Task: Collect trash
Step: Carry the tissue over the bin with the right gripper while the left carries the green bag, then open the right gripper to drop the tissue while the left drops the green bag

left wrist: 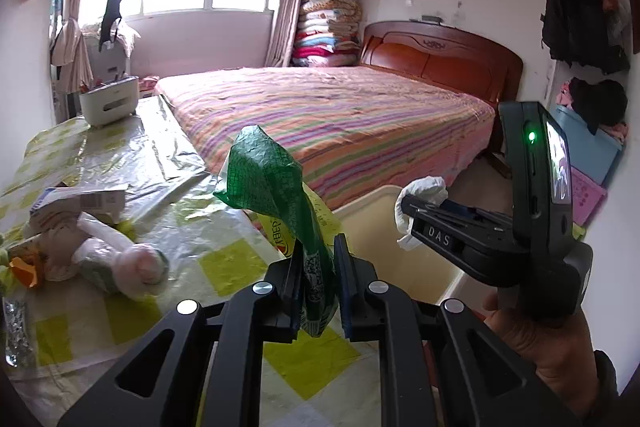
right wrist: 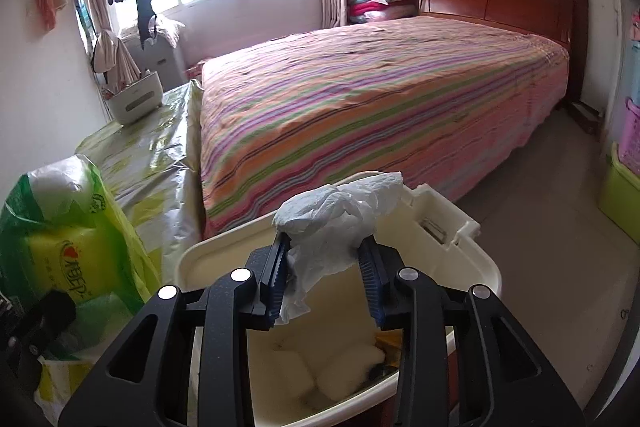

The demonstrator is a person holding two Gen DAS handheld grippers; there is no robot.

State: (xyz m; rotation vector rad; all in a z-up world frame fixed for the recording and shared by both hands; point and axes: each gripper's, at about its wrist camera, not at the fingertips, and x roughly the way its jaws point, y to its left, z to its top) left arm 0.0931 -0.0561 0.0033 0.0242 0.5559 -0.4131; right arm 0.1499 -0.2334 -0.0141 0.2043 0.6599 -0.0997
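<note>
Our left tool is clamped on a green wrapper, which stands up between its fingers above the tabletop, just beside the cream bin. Our right tool is closed on a crumpled white tissue, held directly over the bin's open mouth. More wrappers and a pink bundle lie on the tabletop, further from the bin. The striped bed stretches behind the bin.
</note>
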